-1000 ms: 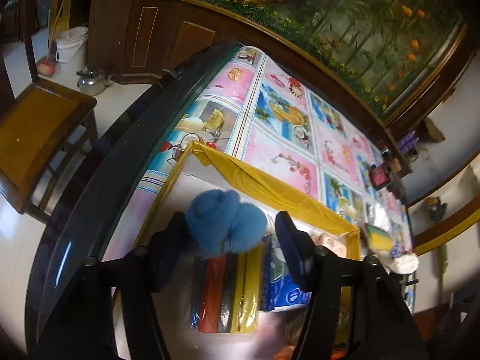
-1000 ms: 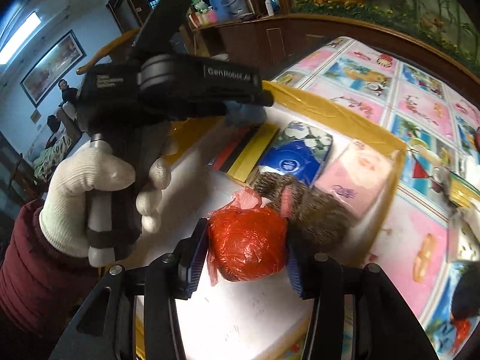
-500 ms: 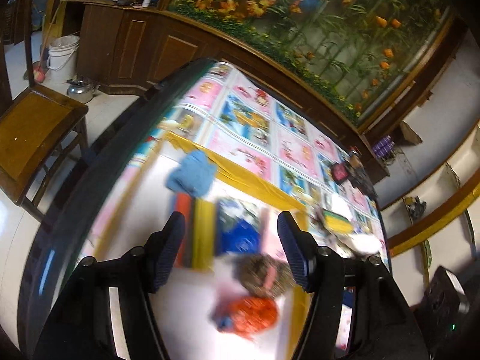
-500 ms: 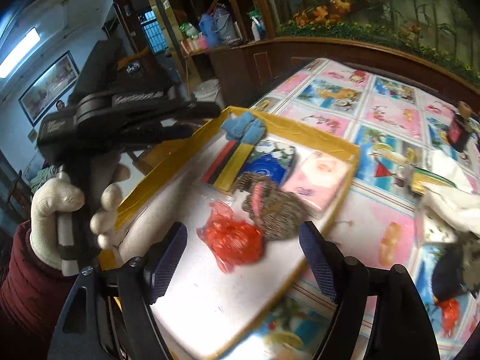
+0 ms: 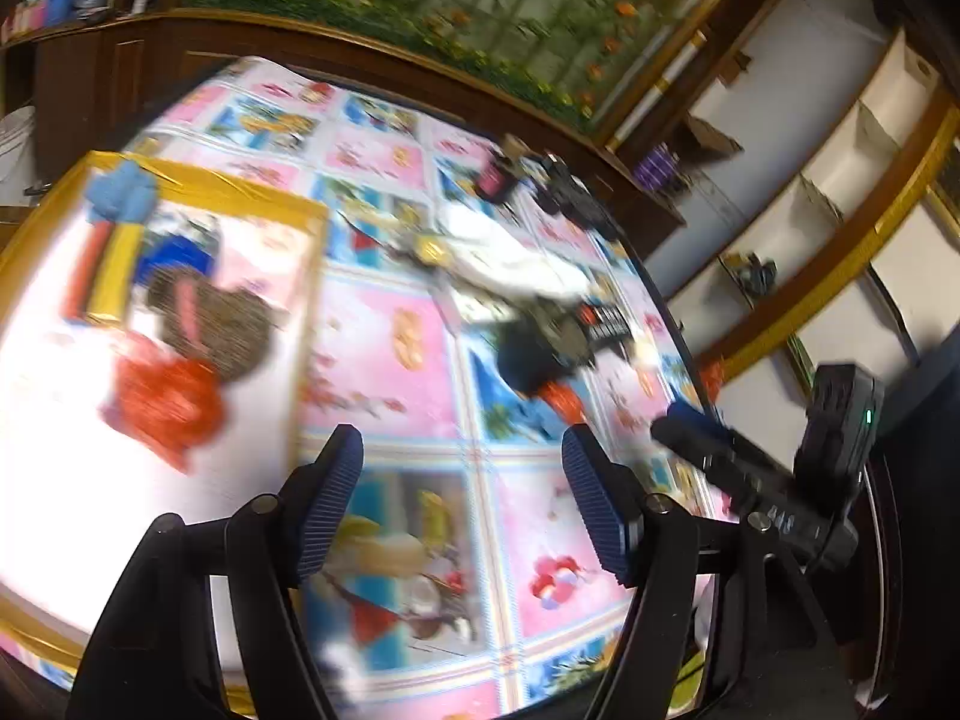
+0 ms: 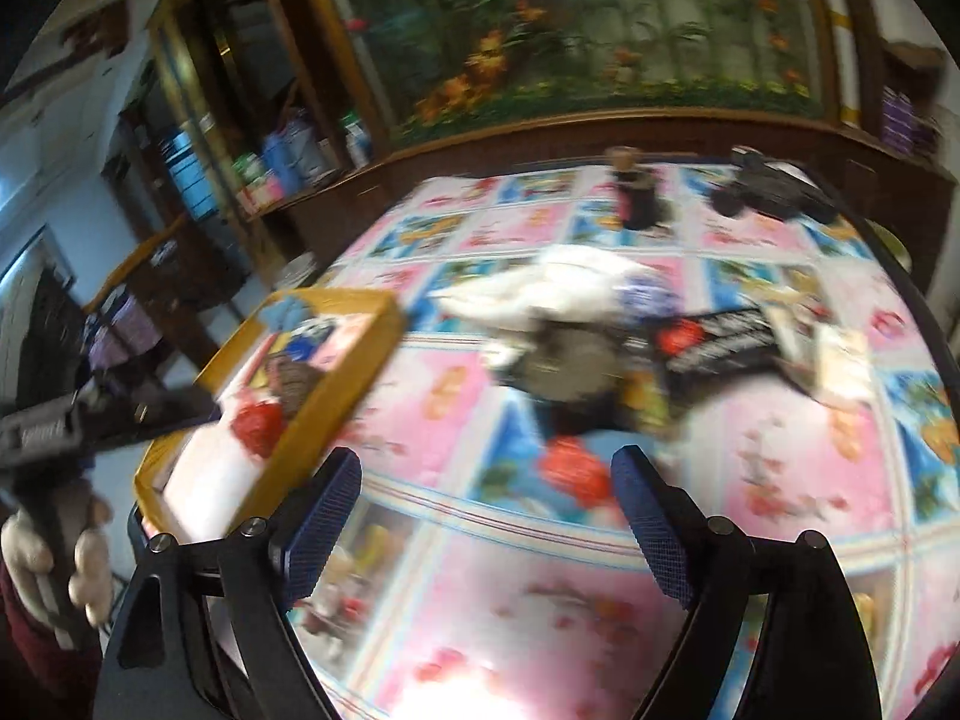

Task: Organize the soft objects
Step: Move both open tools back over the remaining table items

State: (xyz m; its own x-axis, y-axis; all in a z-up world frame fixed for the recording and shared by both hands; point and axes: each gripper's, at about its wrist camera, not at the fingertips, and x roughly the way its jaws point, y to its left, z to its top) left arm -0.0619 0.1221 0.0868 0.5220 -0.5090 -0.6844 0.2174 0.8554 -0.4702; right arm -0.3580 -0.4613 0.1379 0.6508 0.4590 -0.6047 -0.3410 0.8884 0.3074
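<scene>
A white tray with a yellow rim (image 5: 240, 189) (image 6: 336, 384) lies at the table's left. In it are a blue soft bundle (image 5: 123, 195), a striped pack (image 5: 108, 276), a brown fuzzy item (image 5: 216, 318) and a red crumpled bag (image 5: 165, 399) (image 6: 258, 423). A loose pile lies on the table's right: white cloth (image 6: 552, 294) (image 5: 510, 258), a dark round item (image 6: 570, 366) and a small red piece (image 6: 576, 468). My left gripper (image 5: 462, 504) is open and empty over the tablecloth, right of the tray. My right gripper (image 6: 489, 525) is open and empty, before the pile.
A colourful picture tablecloth (image 6: 780, 468) covers the round table. Dark small objects (image 6: 774, 186) stand at its far edge. A wooden cabinet and a flower mural (image 6: 600, 30) are behind. Both views are motion-blurred.
Both grippers let go of their items, the blue bundle and the red bag, which now lie in the tray. Both have pulled back and swung right toward the pile.
</scene>
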